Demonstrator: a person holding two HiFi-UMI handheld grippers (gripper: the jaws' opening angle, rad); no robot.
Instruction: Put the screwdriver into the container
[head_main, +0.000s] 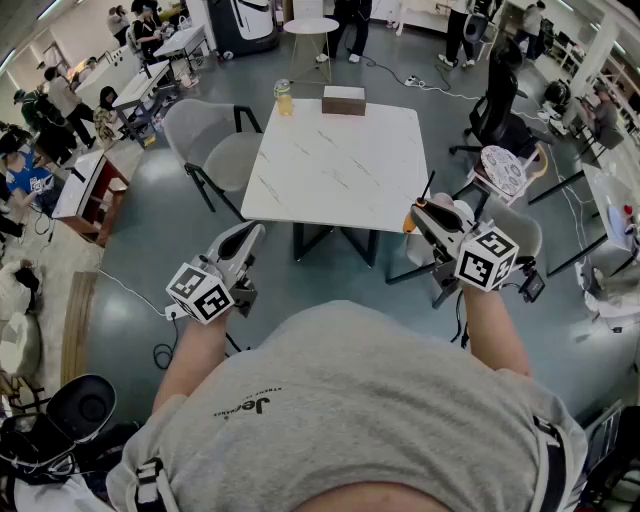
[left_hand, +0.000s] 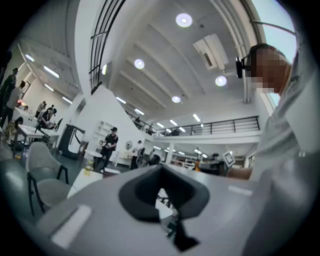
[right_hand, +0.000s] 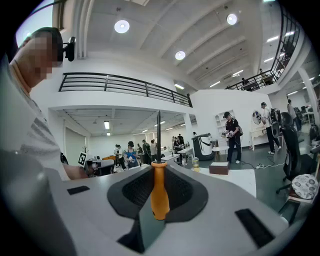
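Observation:
My right gripper (head_main: 419, 211) is shut on a screwdriver with an orange handle (right_hand: 159, 190), held upright off the front right corner of the white marble table (head_main: 340, 165). Its thin black shaft (right_hand: 159, 134) sticks up past the jaws; in the head view the shaft (head_main: 428, 187) shows as a short dark line. My left gripper (head_main: 253, 234) hangs off the table's front left corner, its jaws closed to a point with nothing between them (left_hand: 160, 169). At the table's far edge stand a brown box (head_main: 343, 100) and a yellowish glass jar (head_main: 285, 98).
A grey chair (head_main: 215, 150) stands at the table's left side. On the right are a chair with a patterned cushion (head_main: 503, 170) and a black office chair (head_main: 500, 95). Several people and desks fill the room's far side; cables lie on the floor.

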